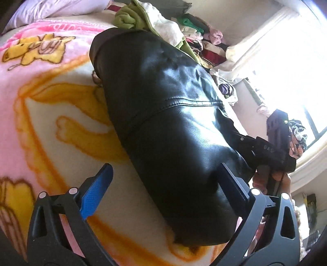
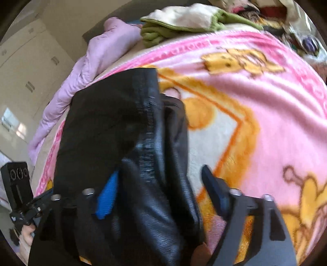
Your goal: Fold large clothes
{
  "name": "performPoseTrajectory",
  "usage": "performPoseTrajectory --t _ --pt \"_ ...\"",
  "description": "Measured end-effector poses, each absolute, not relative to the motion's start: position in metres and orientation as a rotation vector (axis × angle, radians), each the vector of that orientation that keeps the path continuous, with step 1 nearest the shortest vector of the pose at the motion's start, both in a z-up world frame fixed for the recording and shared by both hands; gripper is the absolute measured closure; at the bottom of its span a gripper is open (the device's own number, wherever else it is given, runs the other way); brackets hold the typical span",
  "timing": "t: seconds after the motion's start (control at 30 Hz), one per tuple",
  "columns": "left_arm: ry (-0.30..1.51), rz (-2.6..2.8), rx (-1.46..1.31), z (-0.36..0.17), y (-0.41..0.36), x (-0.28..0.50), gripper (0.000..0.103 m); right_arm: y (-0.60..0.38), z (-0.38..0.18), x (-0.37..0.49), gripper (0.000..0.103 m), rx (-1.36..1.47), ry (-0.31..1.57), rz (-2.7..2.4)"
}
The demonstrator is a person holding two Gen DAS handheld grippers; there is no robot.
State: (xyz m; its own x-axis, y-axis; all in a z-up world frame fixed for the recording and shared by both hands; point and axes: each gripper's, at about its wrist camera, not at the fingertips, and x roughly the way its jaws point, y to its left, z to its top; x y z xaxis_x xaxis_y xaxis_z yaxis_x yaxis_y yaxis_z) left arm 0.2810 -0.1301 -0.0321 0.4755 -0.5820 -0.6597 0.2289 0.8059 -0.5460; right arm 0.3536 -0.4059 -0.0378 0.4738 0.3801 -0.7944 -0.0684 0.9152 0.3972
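Bed (image 1: 67, 24) is wearing a pink cartoon blanket (image 1: 51, 106); black leather jacket (image 1: 173, 122) is lying on the blanket, green garment (image 1: 126, 19) and lilac quilt (image 2: 90, 61) beyond the jacket.

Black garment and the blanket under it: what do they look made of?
Black garment: likely leather or faux leather, smooth and glossy, with window glare and stitched seams. Blanket: looks like soft fleece, matte and fuzzy, with a printed pink-and-yellow cartoon pattern.

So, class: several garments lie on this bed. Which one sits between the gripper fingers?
The black leather garment, glossy and spread on the pink blanket; the green garment lies farther back.
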Motion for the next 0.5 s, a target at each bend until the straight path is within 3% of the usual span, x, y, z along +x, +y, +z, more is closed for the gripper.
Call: performPoseTrajectory --t 0.27,0.3,0.33,0.5 --pt "0.97 -0.518 -0.427 -0.031 -0.129 0.284 0.008 -0.414 -0.057 0.358 0.019 0.493 1.185 0.392" --pt "0.973 -0.518 -0.425 -0.031 -0.129 0.284 0.008 -0.413 -0.059 0.357 0.028 0.52 1.198 0.404" --pt "0.974 -0.518 -0.426 -0.03 -0.128 0.283 0.008 -0.411 -0.06 0.355 0.032 0.569 1.204 0.434" --pt "0.945 -0.507 -0.348 -0.016 -0.124 0.284 0.009 -0.389 -0.056 0.329 0.033 0.644 1.21 0.414"
